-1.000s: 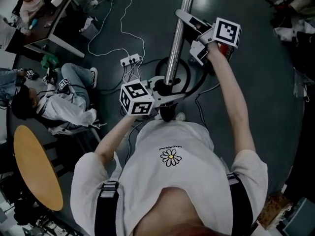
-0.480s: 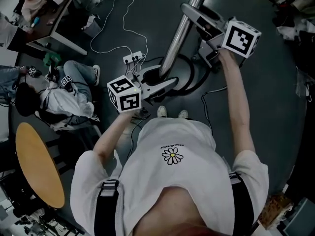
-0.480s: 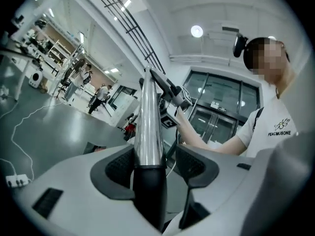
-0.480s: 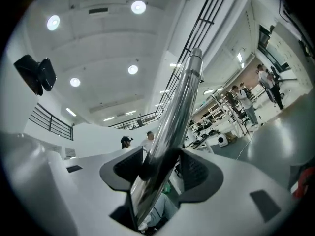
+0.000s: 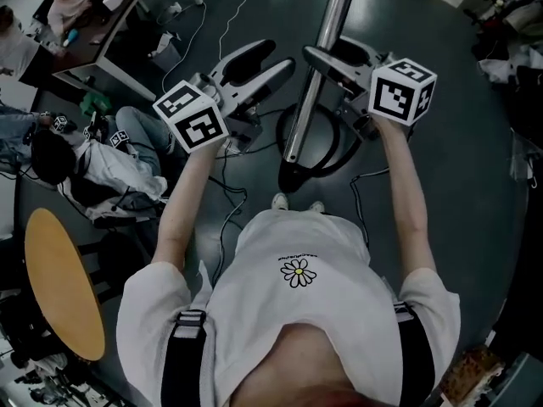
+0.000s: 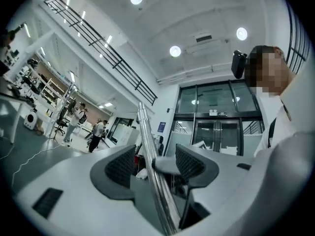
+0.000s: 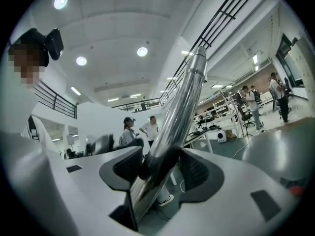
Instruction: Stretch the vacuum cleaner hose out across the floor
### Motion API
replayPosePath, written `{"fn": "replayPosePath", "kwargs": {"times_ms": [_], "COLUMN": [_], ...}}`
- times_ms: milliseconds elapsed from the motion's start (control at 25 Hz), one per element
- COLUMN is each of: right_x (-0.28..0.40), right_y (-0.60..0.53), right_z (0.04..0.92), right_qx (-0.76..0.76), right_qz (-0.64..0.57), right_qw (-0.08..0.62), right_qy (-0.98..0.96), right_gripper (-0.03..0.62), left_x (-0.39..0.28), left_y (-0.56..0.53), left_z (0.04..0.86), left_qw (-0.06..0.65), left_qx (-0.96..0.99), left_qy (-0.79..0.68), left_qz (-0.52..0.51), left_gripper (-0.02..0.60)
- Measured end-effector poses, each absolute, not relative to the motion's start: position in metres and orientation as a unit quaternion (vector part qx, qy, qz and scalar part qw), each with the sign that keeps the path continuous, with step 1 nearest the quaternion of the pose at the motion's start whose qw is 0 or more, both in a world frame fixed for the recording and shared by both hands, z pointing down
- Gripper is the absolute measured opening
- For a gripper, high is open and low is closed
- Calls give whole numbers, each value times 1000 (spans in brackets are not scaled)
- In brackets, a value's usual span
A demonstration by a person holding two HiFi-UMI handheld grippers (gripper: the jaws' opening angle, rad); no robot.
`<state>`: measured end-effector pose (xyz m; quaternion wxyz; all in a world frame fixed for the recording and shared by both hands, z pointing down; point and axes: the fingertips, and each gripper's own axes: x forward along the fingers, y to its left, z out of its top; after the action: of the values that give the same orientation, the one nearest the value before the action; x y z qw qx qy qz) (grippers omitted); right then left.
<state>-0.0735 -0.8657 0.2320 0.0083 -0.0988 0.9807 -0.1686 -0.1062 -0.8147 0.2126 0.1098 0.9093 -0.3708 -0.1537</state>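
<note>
The vacuum's chrome tube (image 5: 321, 66) stands tilted in the middle of the floor, and its black hose (image 5: 338, 153) lies in loops round the tube's foot. My right gripper (image 5: 321, 55) reaches in from the right and is shut on the tube (image 7: 184, 102); its jaws have just been opening a little, with the tube still between the pads. My left gripper (image 5: 284, 54) hangs raised to the left of the tube, open and holding nothing. In the left gripper view the tube (image 6: 147, 141) runs thin through the gap, beyond the pads.
A person (image 5: 102, 168) sits on the floor at the left, beside a round wooden table (image 5: 59, 287). A desk (image 5: 127, 24) stands at the upper left, with a white cable (image 5: 222, 32) trailing from it. The wearer's shoes (image 5: 294, 203) are just below the hose. Clutter (image 5: 509, 24) lines the right edge.
My left gripper has left the tube's lower end and risen up and to the left. The right gripper has rolled and shifted slightly while staying on the tube.
</note>
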Motion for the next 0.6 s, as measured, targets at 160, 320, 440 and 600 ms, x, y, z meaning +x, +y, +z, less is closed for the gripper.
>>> {"fn": "replayPosePath", "kwargs": {"times_ms": [160, 320, 440, 600], "right_x": [-98, -111, -119, -124], "right_y": [-823, -784, -763, -752], "right_z": [267, 300, 320, 341], "right_qx": [-55, -15, 13, 30], "right_qz": [-137, -107, -89, -78], "right_qw": [-46, -102, -133, -168], "right_qy": [988, 989, 987, 982], "right_gripper": [230, 233, 233, 236], "left_x": [-110, -108, -108, -114], "left_y": [-846, -859, -860, -857], "left_z": [181, 189, 207, 226], "left_qw": [87, 114, 144, 172], "left_qx": [913, 912, 910, 911], "left_qy": [-383, -385, -382, -364], "left_qz": [-111, -78, -74, -84], "left_gripper": [244, 244, 245, 245]}}
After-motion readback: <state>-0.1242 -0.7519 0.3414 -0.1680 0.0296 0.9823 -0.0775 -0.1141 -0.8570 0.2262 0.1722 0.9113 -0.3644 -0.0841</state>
